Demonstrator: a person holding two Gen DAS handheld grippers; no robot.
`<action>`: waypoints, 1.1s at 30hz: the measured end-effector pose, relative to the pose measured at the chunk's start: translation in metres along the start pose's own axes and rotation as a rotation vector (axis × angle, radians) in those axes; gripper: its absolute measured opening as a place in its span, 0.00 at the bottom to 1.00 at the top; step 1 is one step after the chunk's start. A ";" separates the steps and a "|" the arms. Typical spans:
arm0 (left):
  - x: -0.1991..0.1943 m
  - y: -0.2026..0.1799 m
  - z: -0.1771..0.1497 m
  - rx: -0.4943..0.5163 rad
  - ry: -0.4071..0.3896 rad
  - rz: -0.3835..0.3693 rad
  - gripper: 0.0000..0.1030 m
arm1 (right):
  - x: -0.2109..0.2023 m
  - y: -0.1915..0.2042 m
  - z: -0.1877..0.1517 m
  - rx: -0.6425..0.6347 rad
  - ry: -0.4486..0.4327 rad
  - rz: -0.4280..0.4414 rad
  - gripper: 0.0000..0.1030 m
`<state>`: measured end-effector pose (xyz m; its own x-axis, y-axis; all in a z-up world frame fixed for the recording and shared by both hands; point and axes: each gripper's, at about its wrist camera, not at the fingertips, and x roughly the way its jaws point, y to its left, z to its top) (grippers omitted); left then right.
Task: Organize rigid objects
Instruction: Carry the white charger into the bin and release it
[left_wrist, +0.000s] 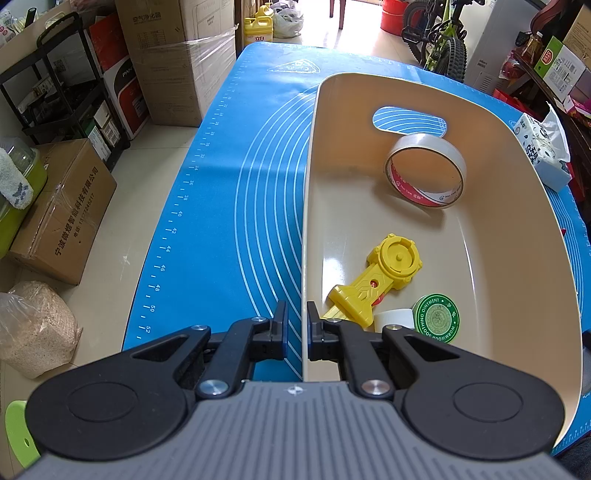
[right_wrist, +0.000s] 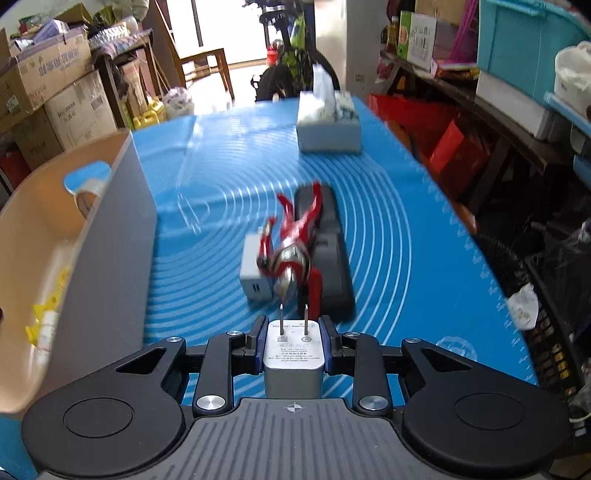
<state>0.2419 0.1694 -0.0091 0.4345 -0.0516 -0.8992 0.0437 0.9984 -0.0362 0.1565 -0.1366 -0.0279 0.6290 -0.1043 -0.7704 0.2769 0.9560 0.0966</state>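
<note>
Here, a white two-pronged plastic charger (right_wrist: 293, 356) is clamped between the right gripper's (right_wrist: 293, 341) fingers, and could be dropped short if released before the beige plastic bin (left_wrist: 517, 229), whose rim is straddled by the left gripper (left_wrist: 297, 328).

Motion blur smears the red figure (right_wrist: 295, 240) and black case (right_wrist: 328, 251); the white roll (left_wrist: 393, 318) at five o'clock sits half hidden behind the left tool (left_wrist: 297, 325).

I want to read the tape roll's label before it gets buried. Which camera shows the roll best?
The left wrist view: the tape roll sits sharp and unobstructed inside the beige bin, its red and white inner printing facing the camera. The right wrist view shows only a blurred sliver of it through the bin's handle cutout.
</note>
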 end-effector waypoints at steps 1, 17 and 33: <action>0.000 0.000 0.000 0.001 0.000 0.001 0.12 | -0.005 0.001 0.005 -0.002 -0.013 0.005 0.36; 0.000 -0.001 0.000 0.001 0.000 0.001 0.10 | -0.037 0.082 0.068 -0.082 -0.185 0.190 0.36; 0.001 -0.005 -0.001 0.006 0.001 -0.002 0.08 | 0.003 0.177 0.054 -0.274 -0.098 0.279 0.36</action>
<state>0.2414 0.1646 -0.0101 0.4339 -0.0535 -0.8994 0.0500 0.9981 -0.0352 0.2464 0.0174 0.0207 0.7228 0.1568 -0.6731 -0.1101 0.9876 0.1119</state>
